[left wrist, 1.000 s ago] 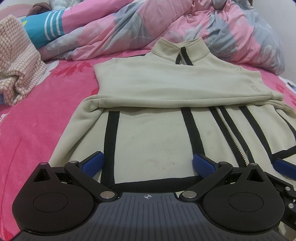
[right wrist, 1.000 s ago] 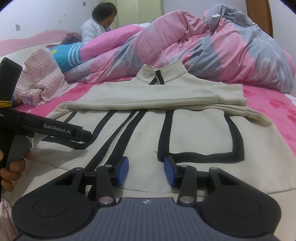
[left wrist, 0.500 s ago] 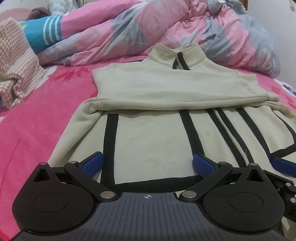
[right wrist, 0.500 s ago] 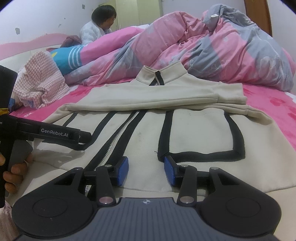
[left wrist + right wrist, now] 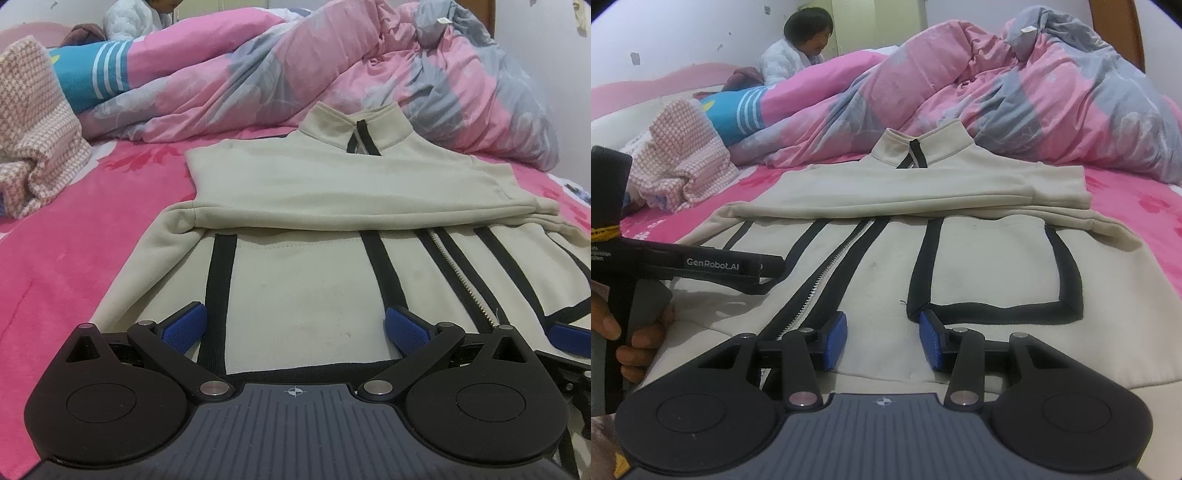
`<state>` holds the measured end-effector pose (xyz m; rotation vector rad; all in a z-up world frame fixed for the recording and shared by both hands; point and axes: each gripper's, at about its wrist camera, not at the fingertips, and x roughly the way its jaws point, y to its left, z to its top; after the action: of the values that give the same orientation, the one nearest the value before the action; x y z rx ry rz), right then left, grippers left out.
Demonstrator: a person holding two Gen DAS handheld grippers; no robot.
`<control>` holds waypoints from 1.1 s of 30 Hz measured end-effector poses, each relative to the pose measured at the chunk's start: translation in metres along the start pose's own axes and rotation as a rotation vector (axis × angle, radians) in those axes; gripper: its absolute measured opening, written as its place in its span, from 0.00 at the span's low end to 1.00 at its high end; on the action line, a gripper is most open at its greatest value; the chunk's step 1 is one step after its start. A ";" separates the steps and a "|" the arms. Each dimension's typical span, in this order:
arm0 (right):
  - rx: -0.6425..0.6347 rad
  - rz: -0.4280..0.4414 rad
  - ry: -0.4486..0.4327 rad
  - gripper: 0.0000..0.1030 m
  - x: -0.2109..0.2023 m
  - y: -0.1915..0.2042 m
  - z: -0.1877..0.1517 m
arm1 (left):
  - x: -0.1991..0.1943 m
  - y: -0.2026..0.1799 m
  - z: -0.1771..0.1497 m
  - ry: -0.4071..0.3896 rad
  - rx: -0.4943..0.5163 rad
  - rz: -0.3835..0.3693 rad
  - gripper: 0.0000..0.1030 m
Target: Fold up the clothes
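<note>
a pink bed sheet (image 5: 66,266) covers the bed, and a rumpled pink and grey duvet (image 5: 369,77) is heaped along its far side. a person in a white quilted top (image 5: 783,62) sits beyond the duvet, next to a blue fabric with white stripes (image 5: 96,74). a pink and white checked cloth (image 5: 33,125) lies bunched on the sheet at the far left.

the cream jacket (image 5: 306,280) with black trim lies flat on the sheet in the middle of the bed, collar (image 5: 358,125) away from the cameras and hem nearest them. both sleeves are folded across the chest, forming a band just below the collar. the zipper (image 5: 820,280) runs down the front between 2 black stripes, with a black-outlined pocket panel on each side.

the left gripper (image 5: 295,328) hangs low over the hem with its jaws spread wide, 1 blue pad on each side of a pocket panel; nothing is clamped. the right gripper (image 5: 882,341) sits over the hem beside the zipper, its jaws at a middling gap with only flat cloth beneath them. a hand (image 5: 624,332) grasps the left gripper's handle at the left edge of the right wrist view.
</note>
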<state>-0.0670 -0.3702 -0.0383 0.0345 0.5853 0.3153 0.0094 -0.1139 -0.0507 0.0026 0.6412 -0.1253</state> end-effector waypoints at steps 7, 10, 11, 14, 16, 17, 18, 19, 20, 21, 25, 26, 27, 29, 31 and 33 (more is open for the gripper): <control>-0.001 0.011 -0.006 0.45 0.000 -0.001 -0.001 | -0.003 0.000 -0.004 -0.020 -0.004 0.005 1.00; 0.002 0.016 -0.009 0.45 0.000 -0.002 -0.002 | -0.003 -0.002 -0.003 -0.019 -0.001 0.013 1.00; 0.003 0.018 -0.009 0.45 0.000 -0.002 -0.002 | -0.003 -0.002 -0.003 -0.019 0.001 0.015 1.00; 0.007 0.023 -0.009 0.45 0.000 -0.003 -0.002 | -0.003 -0.002 -0.003 -0.018 0.000 0.014 1.00; 0.006 0.022 -0.007 0.45 0.000 -0.003 -0.001 | -0.004 -0.001 -0.004 -0.019 0.000 0.013 1.00; 0.006 0.021 -0.006 0.45 0.000 -0.003 -0.001 | -0.004 0.000 -0.004 -0.020 -0.001 0.012 1.00; 0.006 0.020 -0.005 0.45 0.000 -0.002 -0.001 | -0.004 0.000 -0.004 -0.021 -0.001 0.012 1.00; 0.006 0.020 -0.005 0.45 0.000 -0.002 -0.001 | -0.004 0.000 -0.004 -0.021 -0.002 0.012 1.00; 0.006 0.020 -0.006 0.45 -0.001 -0.003 -0.001 | -0.004 0.000 -0.004 -0.021 -0.001 0.013 1.00; 0.005 0.020 -0.006 0.45 -0.001 -0.003 -0.001 | -0.004 0.000 -0.005 -0.021 -0.001 0.012 1.00; 0.005 0.021 -0.008 0.45 -0.001 -0.003 -0.001 | -0.003 -0.002 -0.002 -0.008 0.003 0.021 1.00; 0.006 0.023 -0.008 0.45 -0.001 -0.004 -0.001 | -0.003 -0.004 0.001 0.005 0.003 0.032 1.00; 0.009 0.025 -0.009 0.45 -0.001 -0.004 -0.002 | -0.003 -0.006 0.005 0.022 -0.002 0.044 1.00; 0.013 0.030 -0.012 0.45 -0.001 -0.006 -0.003 | -0.003 -0.009 0.016 0.045 -0.039 0.048 1.00; 0.014 0.033 -0.013 0.45 -0.001 -0.006 -0.003 | -0.005 -0.012 0.031 0.050 -0.075 0.016 1.00; 0.011 0.033 -0.009 0.45 -0.002 -0.006 -0.003 | -0.010 -0.017 0.047 0.044 -0.077 -0.003 1.00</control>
<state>-0.0682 -0.3766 -0.0408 0.0564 0.5782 0.3435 0.0275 -0.1319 -0.0069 -0.0704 0.6893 -0.1037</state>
